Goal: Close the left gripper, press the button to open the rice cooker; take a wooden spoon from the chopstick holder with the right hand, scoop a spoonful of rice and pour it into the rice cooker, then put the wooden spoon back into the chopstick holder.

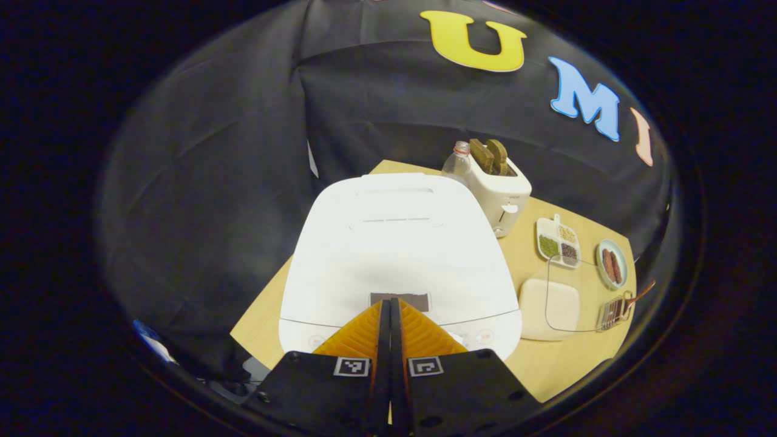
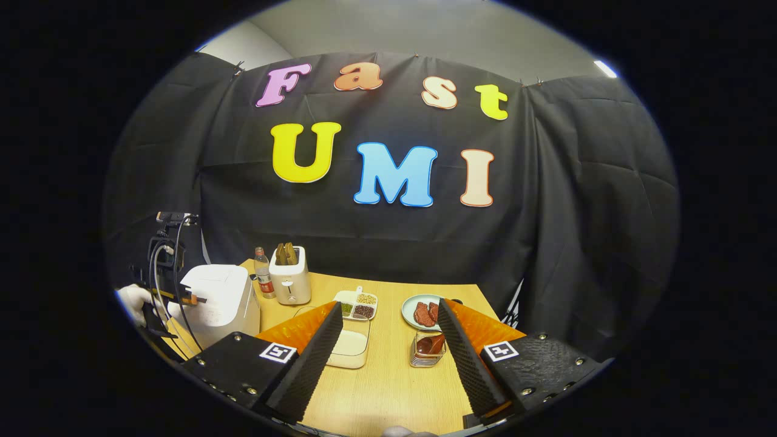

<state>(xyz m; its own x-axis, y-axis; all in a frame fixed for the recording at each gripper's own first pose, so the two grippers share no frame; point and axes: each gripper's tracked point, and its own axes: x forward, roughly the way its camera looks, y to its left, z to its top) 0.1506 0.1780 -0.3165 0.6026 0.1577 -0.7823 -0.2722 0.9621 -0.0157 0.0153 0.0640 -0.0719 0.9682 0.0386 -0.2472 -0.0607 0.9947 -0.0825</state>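
A: Hovering over the front of the rice cooker [image 1: 394, 255], the left gripper [image 1: 389, 303] has its two orange fingers pressed together, tips just above the dark panel at the lid's front edge. Lid's down, so the cooker isn't open yet.

B: Whether the tips actually touch the button?

A: Can't tell. They sit right at it, that's all.

B: And the right gripper [image 2: 385, 340]?

A: Jaws spread wide, holding nothing, hanging well back from the table [image 2: 388, 388]. Straight ahead between its fingers stands the wire chopstick holder [image 2: 428, 351] with the wooden spoon [image 2: 432, 345] in it; just to the left of its left finger lies the clear box of rice [image 2: 349, 347]. The cooker is far off to its left, where a gloved hand [image 2: 135, 298] holds the other gripper.

B: So what's done?

A: The closing of the left gripper, I'd say. Left: the press, taking the spoon, scooping, pouring, returning it. Nearly everything.

B: Other clutter?

A: A toaster [image 2: 290, 280], a bottle [image 2: 263, 278], a divided dish of beans [image 2: 358, 304], a plate [image 2: 410, 311] beyond the holder.
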